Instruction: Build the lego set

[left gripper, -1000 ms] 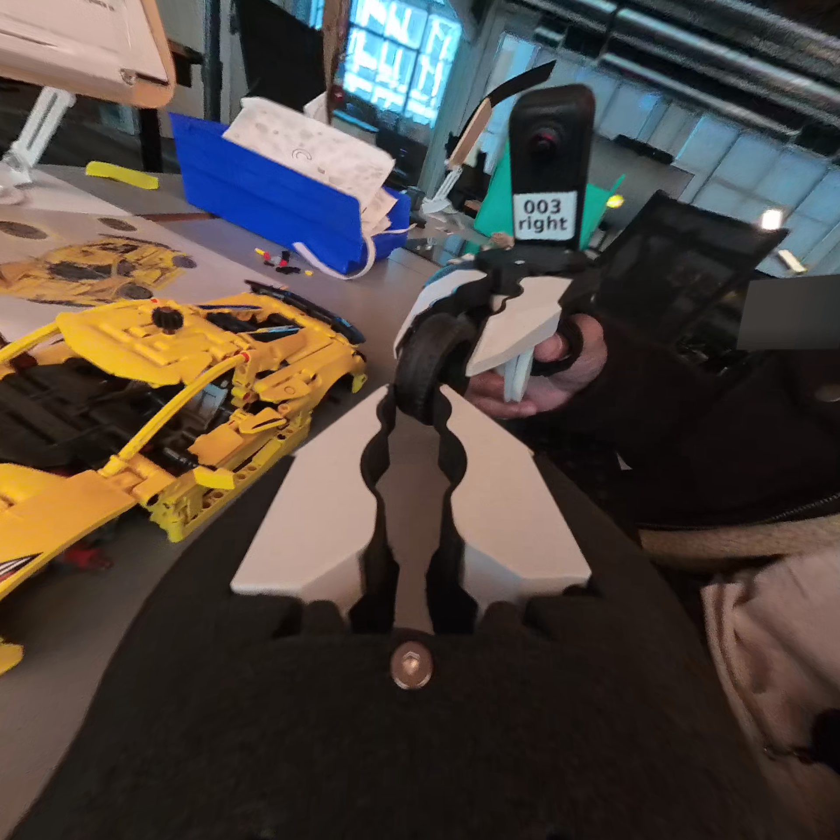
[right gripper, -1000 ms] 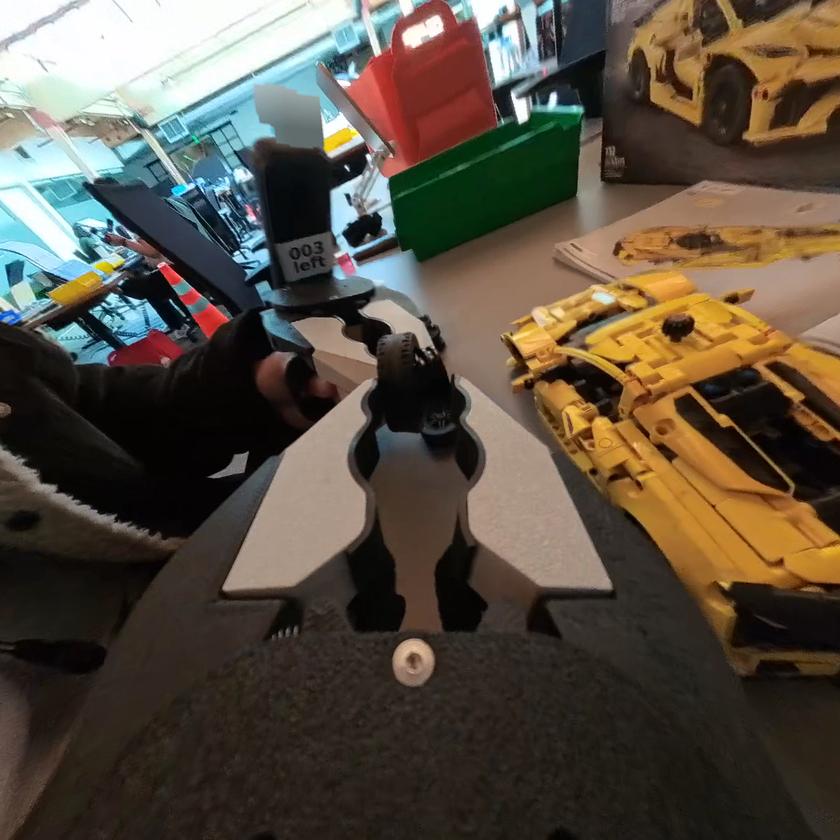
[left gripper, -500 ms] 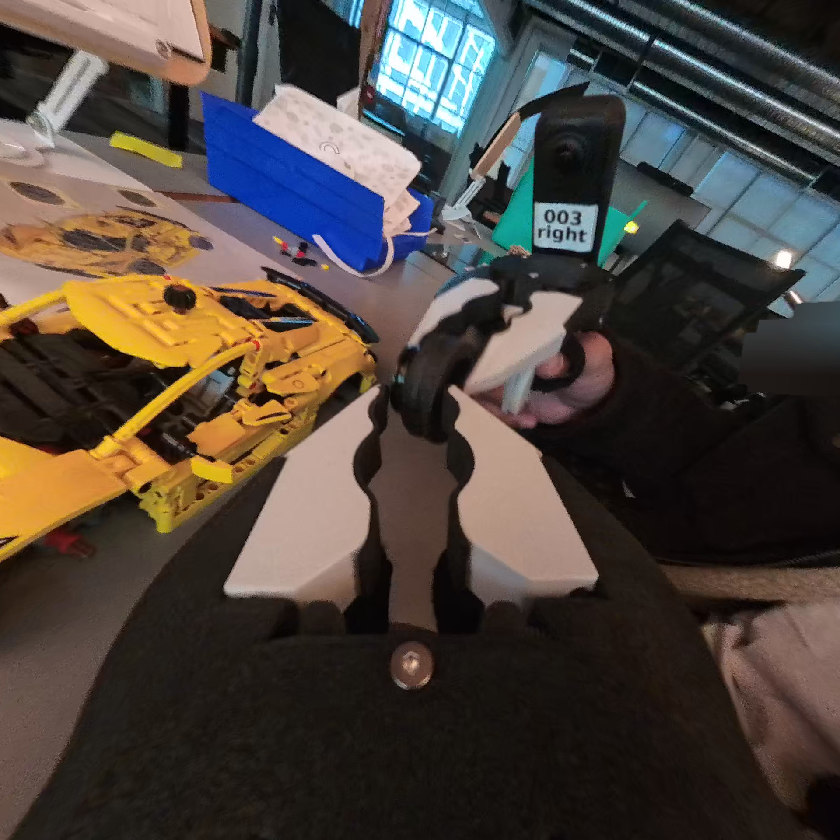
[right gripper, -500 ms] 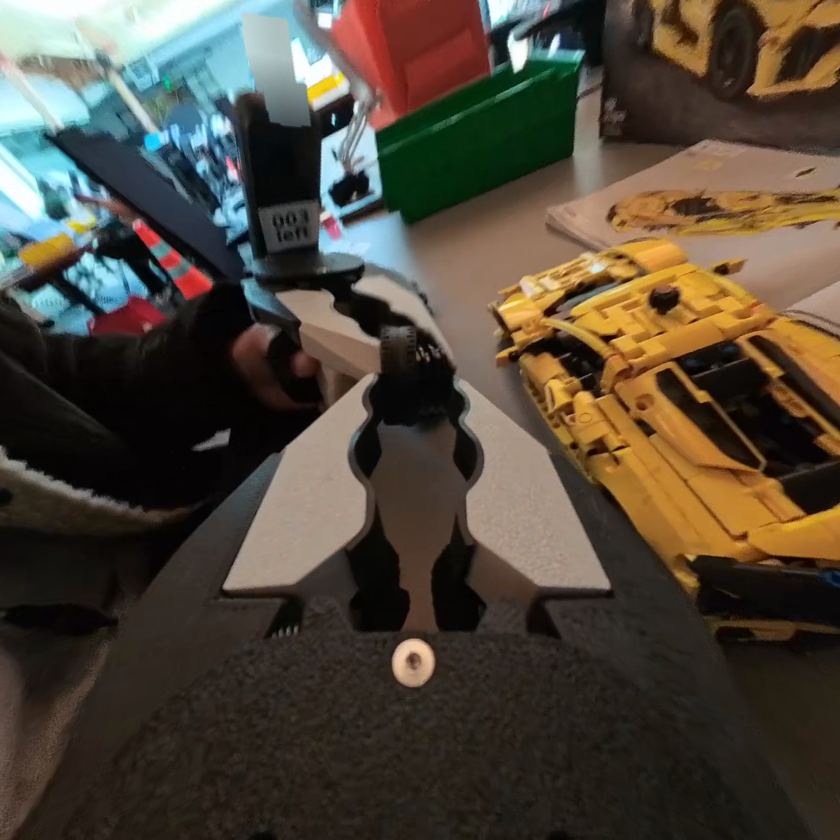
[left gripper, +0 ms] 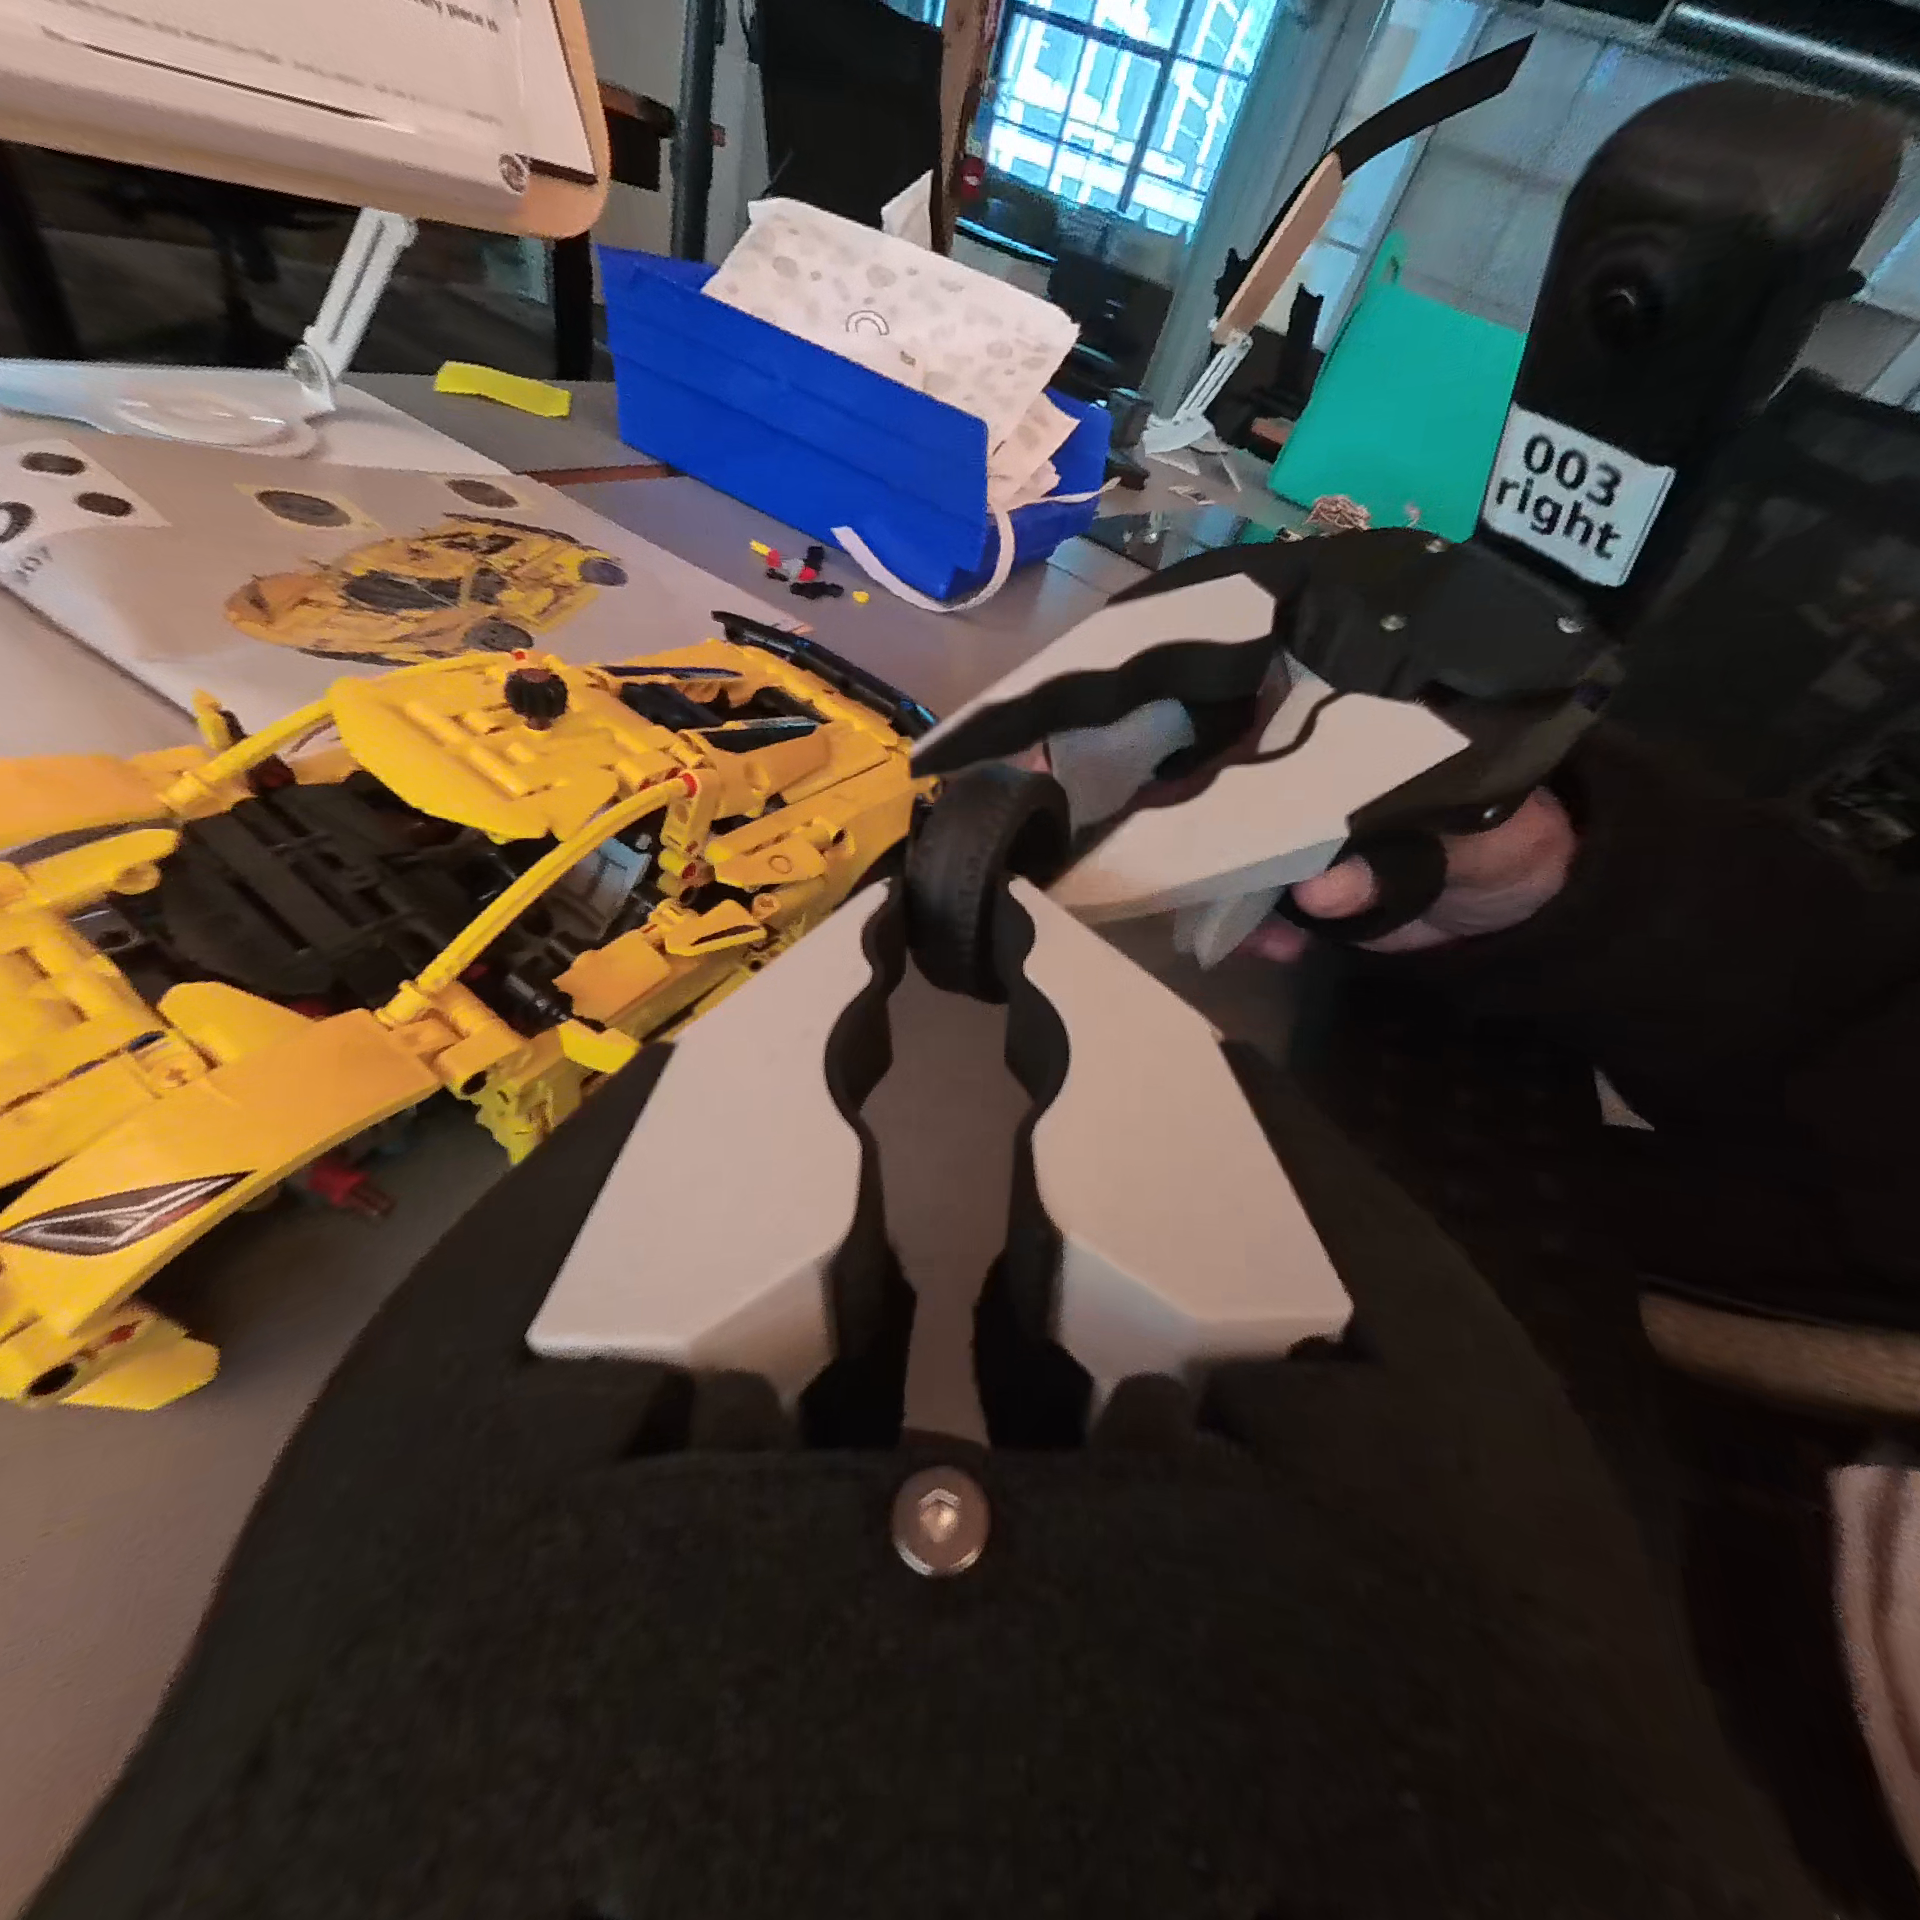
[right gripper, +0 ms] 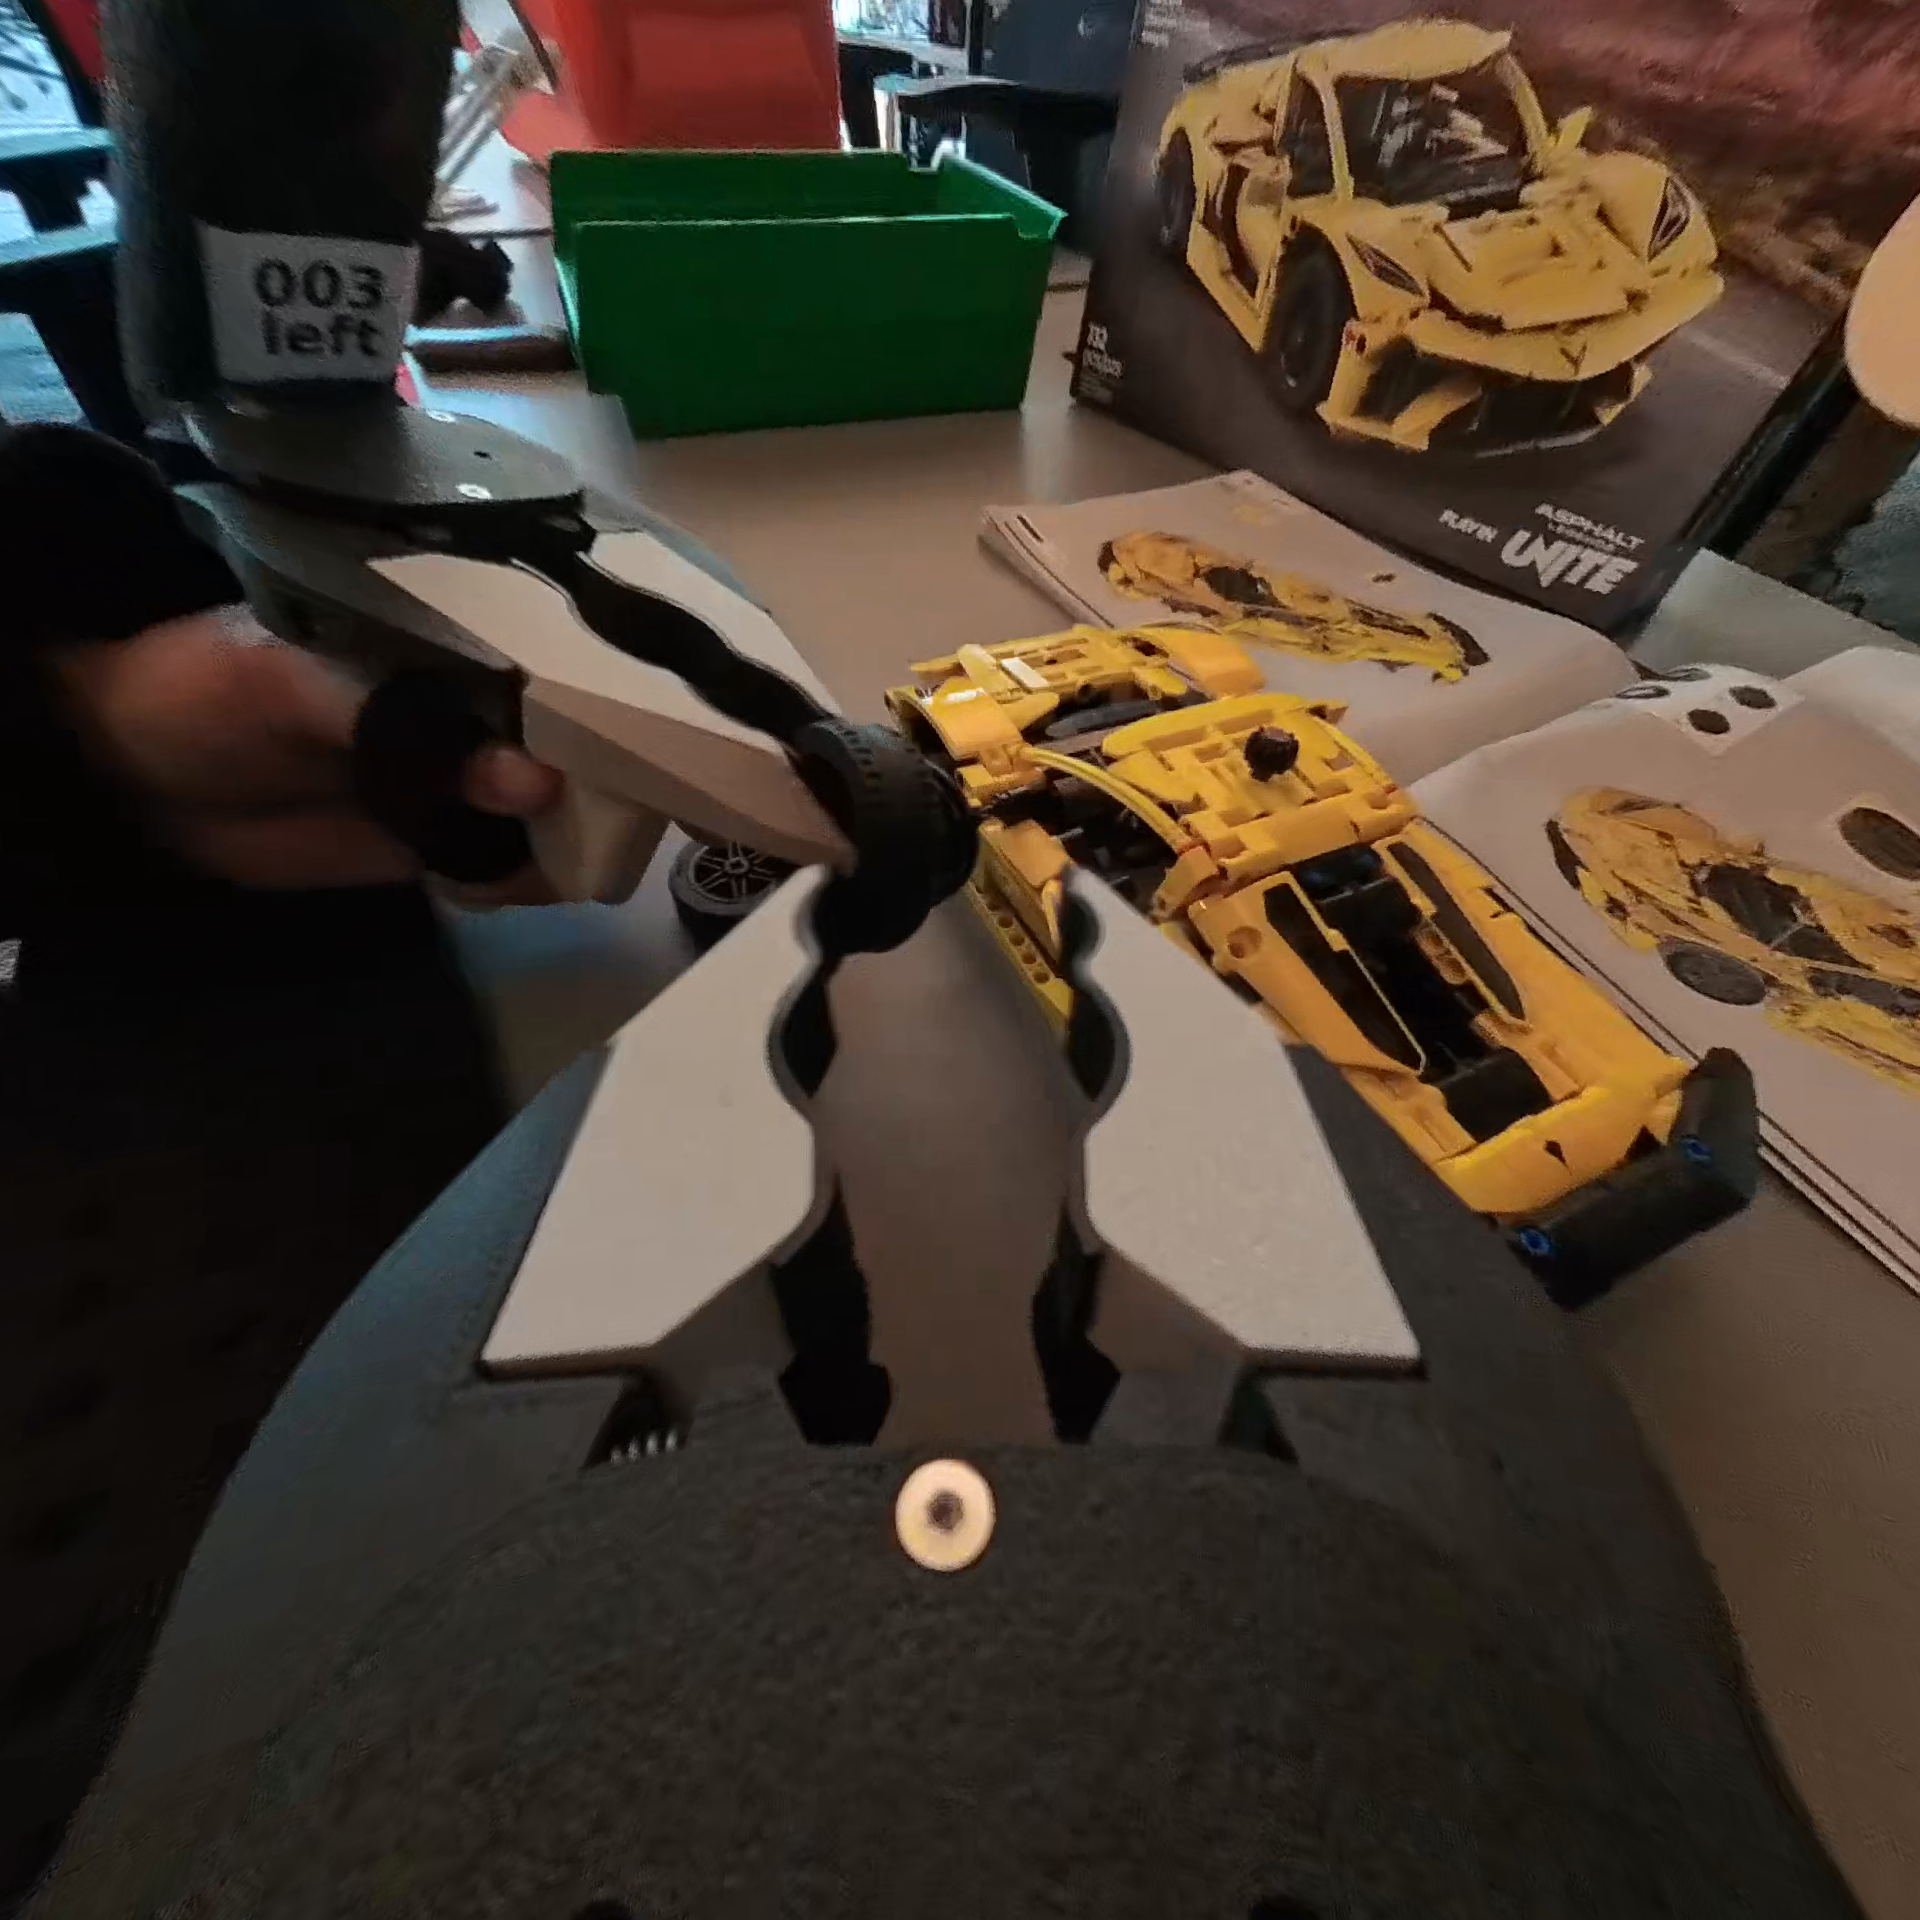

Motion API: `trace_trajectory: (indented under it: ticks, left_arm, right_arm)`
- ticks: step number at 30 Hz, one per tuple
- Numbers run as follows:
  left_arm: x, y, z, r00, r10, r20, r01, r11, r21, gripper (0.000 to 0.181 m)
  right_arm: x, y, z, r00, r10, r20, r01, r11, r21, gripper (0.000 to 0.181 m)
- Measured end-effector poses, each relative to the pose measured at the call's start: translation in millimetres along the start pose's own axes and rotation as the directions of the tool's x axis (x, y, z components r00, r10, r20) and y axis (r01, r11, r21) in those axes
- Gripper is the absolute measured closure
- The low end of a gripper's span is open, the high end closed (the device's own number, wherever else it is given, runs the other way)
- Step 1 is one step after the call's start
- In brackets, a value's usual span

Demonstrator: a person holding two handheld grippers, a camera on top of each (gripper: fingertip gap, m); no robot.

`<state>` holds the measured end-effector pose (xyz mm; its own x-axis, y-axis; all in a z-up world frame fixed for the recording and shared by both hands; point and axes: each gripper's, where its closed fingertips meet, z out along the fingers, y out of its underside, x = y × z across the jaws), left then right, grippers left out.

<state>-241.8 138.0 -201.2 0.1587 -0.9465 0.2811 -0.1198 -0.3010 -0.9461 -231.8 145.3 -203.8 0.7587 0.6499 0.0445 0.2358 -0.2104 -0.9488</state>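
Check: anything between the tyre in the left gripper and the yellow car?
Only the right gripper, open, straddling the tyre; one fingertip sits on the side facing the car. Otherwise nothing visible.

Blue bin [left gripper: 831, 447], green bin [right gripper: 800, 301], clipboard [left gripper: 312, 94]

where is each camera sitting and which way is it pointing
Left wrist view: on the left gripper, looking along its fingers at the black tyre it pinches; the right gripper and a hand show.
Right wrist view: on the right gripper, facing the left gripper and its hand.
Shared: the tyre, the yellow car, the table.
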Motion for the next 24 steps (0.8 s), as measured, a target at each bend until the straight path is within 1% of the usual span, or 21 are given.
trace_trajectory:
  ticks: [1,2,3,5,7,9,12,16,18,22,24]
  left_arm:
    - [0,-2,-1,1.0,-0.002,0.003,0.002,1.0,0.012,0.165]
    - [0,-5,-2,1.0,-0.001,0.002,0.001,1.0,0.027,0.165]
    - [1,-7,-3,1.0,0.001,-0.003,0.0,0.999,0.043,0.166]
    - [6,-8,-5,0.998,-0.035,-0.055,0.038,0.998,0.057,0.166]
    - [12,-12,-7,0.993,-0.046,-0.11,0.054,0.996,0.076,0.166]
    - [22,-13,-7,0.989,-0.021,-0.147,0.032,0.997,0.073,0.166]
    - [25,-11,-7,0.991,0.046,-0.123,-0.038,0.997,0.064,0.166]
    - [28,-9,-5,0.989,0.047,-0.143,-0.04,0.998,0.056,0.166]
    - [30,-6,-4,0.985,0.022,-0.17,-0.015,0.999,0.043,0.165]
    - [38,-5,-4,0.975,0.016,-0.221,-0.008,0.999,0.037,0.164]
    - [43,-7,-7,0.963,0.005,-0.269,0.008,0.999,0.045,0.164]
  right_arm:
    - [-3,-2,0,1.0,0.017,0.017,-0.017,1.0,0.016,0.148]
    - [-10,-5,1,0.997,0.042,0.068,-0.045,0.998,0.042,0.162]
    - [-11,-8,0,0.995,0.063,0.075,-0.068,0.996,0.064,0.162]
    - [-13,-11,-2,0.992,0.069,0.107,-0.078,0.994,0.081,0.163]
    - [-17,-17,-7,0.968,0.156,0.197,-0.18,0.978,0.107,0.163]
    - [-16,-24,-12,0.938,0.231,0.258,-0.271,0.953,0.133,0.164]
    - [-17,-19,-14,0.922,0.251,0.295,-0.288,0.953,0.091,0.166]
    - [-20,-13,-17,0.889,0.299,0.346,-0.33,0.943,0.033,0.167]
    - [-21,-9,-19,0.872,0.323,0.369,-0.344,0.939,-0.009,0.168]
    - [-25,-6,-23,0.812,0.388,0.435,-0.401,0.914,-0.066,0.17]
    - [-30,-9,-28,0.762,0.417,0.496,-0.436,0.896,-0.084,0.17]
